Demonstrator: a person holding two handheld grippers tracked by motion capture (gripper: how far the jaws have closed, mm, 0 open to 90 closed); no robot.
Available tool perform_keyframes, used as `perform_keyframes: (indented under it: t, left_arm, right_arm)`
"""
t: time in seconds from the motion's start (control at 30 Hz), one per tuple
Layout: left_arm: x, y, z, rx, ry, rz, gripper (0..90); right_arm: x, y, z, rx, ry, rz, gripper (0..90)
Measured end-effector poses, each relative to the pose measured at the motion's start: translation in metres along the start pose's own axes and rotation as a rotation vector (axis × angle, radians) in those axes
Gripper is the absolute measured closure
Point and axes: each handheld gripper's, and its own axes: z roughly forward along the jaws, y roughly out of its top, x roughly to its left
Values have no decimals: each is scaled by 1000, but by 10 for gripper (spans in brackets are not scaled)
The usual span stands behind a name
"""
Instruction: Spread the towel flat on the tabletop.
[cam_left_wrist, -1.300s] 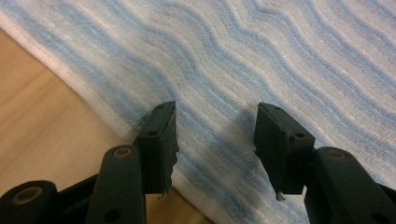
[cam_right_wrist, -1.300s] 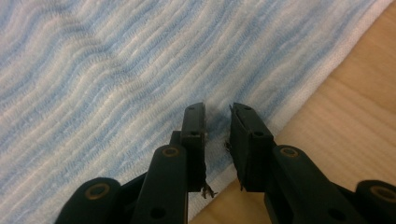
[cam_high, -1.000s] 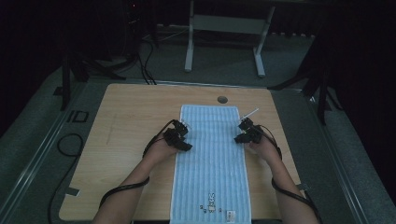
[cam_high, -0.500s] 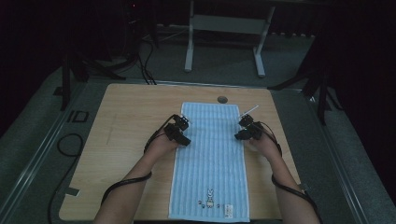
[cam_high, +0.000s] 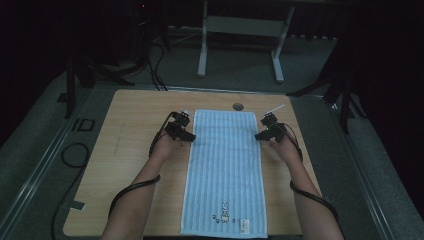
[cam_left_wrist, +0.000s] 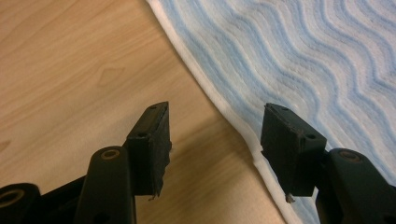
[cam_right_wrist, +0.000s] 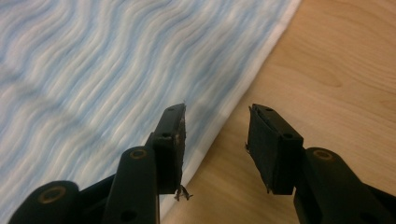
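Both claws gape open, holding nothing: left claw (cam_left_wrist: 215, 149) straddles the blue towel's (cam_high: 225, 165) left edge, right claw (cam_right_wrist: 215, 149) its right edge, on the tabletop (cam_high: 130, 150)

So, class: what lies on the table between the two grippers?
In the high view, the blue striped towel spans the stretch between the left gripper and the right gripper, flat on the table; nothing else lies there.

Both forearms are bare, no sleeves. The left gripper (cam_left_wrist: 212, 140) and right gripper (cam_right_wrist: 215, 140) are black, with flat rectangular pads, frayed at the edges, on round-pivoted links. A black cable (cam_high: 131, 192) trails from each.
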Motion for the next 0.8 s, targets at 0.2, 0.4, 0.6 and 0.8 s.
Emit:
perform_keyframes:
  t: [0.2, 0.4, 0.6, 0.8]
  left_arm:
    - [5, 1, 14, 10, 2, -21, 425]
    - [6, 4, 22, 21, -1, -27, 443]
    - [1, 10, 30, 11, 3, -6, 506]
    - [-11, 14, 29, 4, -38, 18, 874]
  right_arm:
    - [-1, 6, 13, 28, -4, 28, 572]
    - [3, 6, 24, 56, -20, 21, 644]
    - [6, 6, 26, 62, 4, -2, 807]
    - [13, 10, 26, 79, -31, -54, 862]
